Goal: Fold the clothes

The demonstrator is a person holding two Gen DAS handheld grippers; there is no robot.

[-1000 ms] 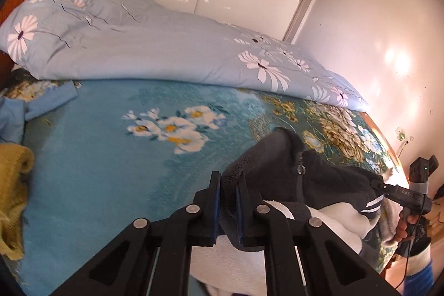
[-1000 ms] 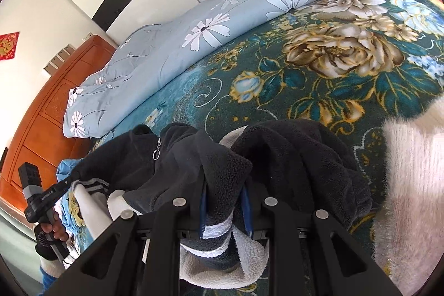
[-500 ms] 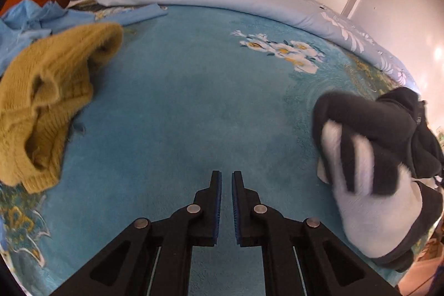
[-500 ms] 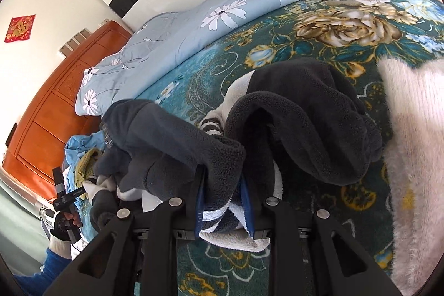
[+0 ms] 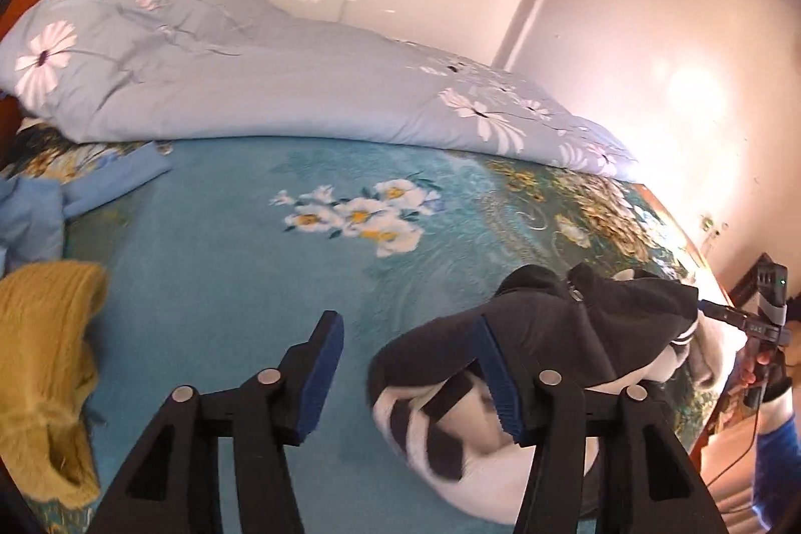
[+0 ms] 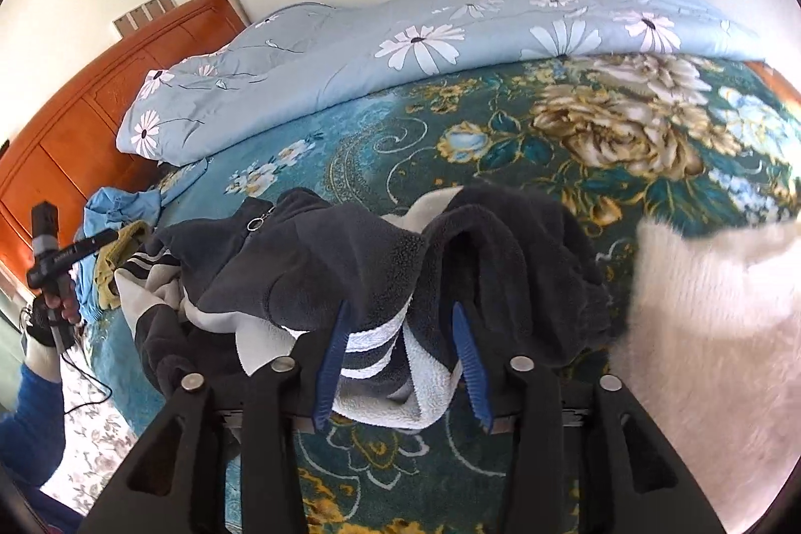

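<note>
On the bed's teal floral blanket (image 5: 210,284) the black-and-white fleece jacket (image 5: 540,334) lies bunched at your right side, still a lump, not folded. Your left tongs (image 5: 405,364) were pinched on its edge a second ago; now they are opening, half wide, nothing between the blue pads (image 5: 320,364), jacket just past the right finger. So the left has let go and swung back toward the garment after a sweep out over bare blanket.

From the right wrist view, your right tongs (image 6: 400,349) are opening too; the striped cuff and dark fleece of the jacket (image 6: 350,274) sit between the fingers (image 6: 333,354), but the pads look to have come off the cloth, so the grip seems released. Before, they were clamped tight on that same fold.

Meaning: the jacket has been dropped in place, probably for a regrasp; the fold itself looks barely begun. Next grab likely needs a clean hem or sleeve end, hard to pick out in this heap.

Other clothes wait: mustard knit (image 5: 45,364) and light blue garment (image 5: 35,213) at left, white fluffy piece (image 6: 711,314) just right of the jacket
</note>
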